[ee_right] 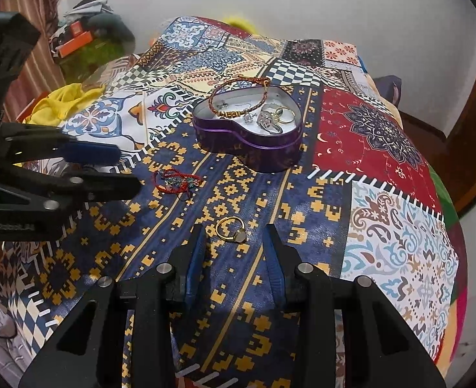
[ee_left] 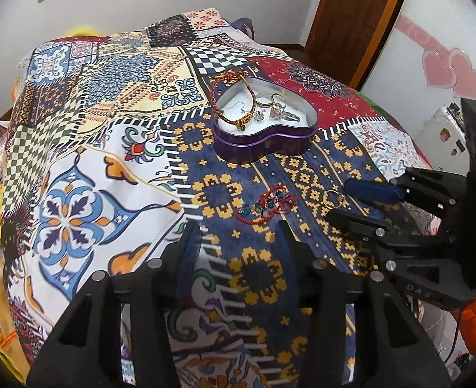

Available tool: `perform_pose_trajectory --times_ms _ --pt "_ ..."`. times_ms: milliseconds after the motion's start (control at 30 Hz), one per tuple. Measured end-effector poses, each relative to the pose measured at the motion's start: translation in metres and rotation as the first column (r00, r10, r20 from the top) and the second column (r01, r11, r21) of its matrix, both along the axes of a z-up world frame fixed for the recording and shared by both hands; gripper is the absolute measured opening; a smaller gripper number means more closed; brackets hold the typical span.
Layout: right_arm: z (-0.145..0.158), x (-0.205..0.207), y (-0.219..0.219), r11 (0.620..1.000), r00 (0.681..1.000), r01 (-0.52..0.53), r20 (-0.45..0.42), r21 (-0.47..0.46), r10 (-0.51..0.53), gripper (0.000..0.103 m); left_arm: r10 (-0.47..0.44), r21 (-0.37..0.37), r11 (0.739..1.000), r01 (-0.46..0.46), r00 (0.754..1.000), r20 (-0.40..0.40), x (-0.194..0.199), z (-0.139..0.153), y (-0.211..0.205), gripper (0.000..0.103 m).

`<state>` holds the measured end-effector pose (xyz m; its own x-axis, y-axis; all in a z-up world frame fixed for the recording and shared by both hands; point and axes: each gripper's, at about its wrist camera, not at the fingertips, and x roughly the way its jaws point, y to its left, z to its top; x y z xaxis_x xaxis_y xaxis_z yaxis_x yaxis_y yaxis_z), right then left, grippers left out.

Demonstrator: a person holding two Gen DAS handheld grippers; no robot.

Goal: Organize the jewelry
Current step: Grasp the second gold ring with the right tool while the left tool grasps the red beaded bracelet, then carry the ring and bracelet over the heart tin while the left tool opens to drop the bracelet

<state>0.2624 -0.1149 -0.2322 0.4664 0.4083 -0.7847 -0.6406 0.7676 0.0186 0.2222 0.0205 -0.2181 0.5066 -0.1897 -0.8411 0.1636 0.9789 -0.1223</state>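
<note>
A purple heart-shaped tin (ee_left: 263, 144) (ee_right: 247, 152) stands open on the patterned cloth, holding rings, earrings and a red-gold braided bracelet (ee_left: 220, 103) (ee_right: 238, 95) that hangs over its rim. A red beaded bracelet (ee_left: 265, 205) (ee_right: 178, 181) lies on the cloth just ahead of my left gripper (ee_left: 238, 229) (ee_right: 126, 169), which is open and empty. A gold ring with a pale stone (ee_right: 233, 229) (ee_left: 333, 199) lies between the tips of my right gripper (ee_right: 234, 232) (ee_left: 339, 200), which is open around it.
The patchwork cloth (ee_left: 108, 135) (ee_right: 383, 220) covers a raised surface that drops off at its edges. Yellow fabric (ee_right: 63, 100) and clutter lie beyond the left edge. A wooden door (ee_left: 351, 16) and a wall with pink hearts (ee_left: 451, 68) stand behind.
</note>
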Motion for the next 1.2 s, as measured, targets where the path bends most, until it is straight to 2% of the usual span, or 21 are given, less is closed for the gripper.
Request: perform_pose_trajectory --times_ms 33,200,433,500,567,633,900,1200 --pt "-0.001 -0.001 0.001 1.000 1.000 -0.009 0.003 -0.003 0.009 0.021 0.005 -0.002 1.000 -0.005 1.000 -0.005 0.003 -0.003 -0.001 0.047" --pt "-0.001 0.001 0.003 1.000 1.000 -0.011 -0.002 0.002 0.011 0.007 -0.012 0.006 1.000 0.012 1.000 -0.017 0.013 -0.011 -0.008 0.047" --pt "0.001 0.007 -0.003 0.999 1.000 0.008 -0.015 0.037 -0.007 0.005 -0.052 0.016 0.998 0.052 0.999 -0.002 0.019 -0.016 -0.022 0.047" --pt "0.001 0.008 -0.004 0.999 1.000 0.013 -0.014 0.042 -0.012 0.005 -0.063 0.021 0.998 0.063 0.998 0.012 0.018 -0.017 -0.026 0.044" --pt "0.002 0.009 -0.005 0.999 1.000 0.018 -0.016 0.049 -0.017 0.005 -0.070 0.019 0.997 0.070 0.997 0.019 0.018 -0.017 -0.028 0.032" --pt "0.003 0.010 -0.007 0.998 1.000 0.022 -0.017 0.055 -0.021 0.005 -0.073 0.011 0.997 0.073 0.997 0.021 0.018 -0.017 -0.028 0.007" --pt "0.009 0.012 -0.014 0.996 0.999 0.045 -0.016 0.076 -0.044 0.005 -0.049 -0.002 0.999 0.049 0.998 0.027 0.016 -0.013 -0.025 0.007" --pt "0.021 0.011 -0.021 0.992 0.997 0.073 -0.001 0.103 -0.074 0.005 -0.019 -0.005 1.000 0.019 0.995 0.099 -0.001 0.018 -0.018 0.007"
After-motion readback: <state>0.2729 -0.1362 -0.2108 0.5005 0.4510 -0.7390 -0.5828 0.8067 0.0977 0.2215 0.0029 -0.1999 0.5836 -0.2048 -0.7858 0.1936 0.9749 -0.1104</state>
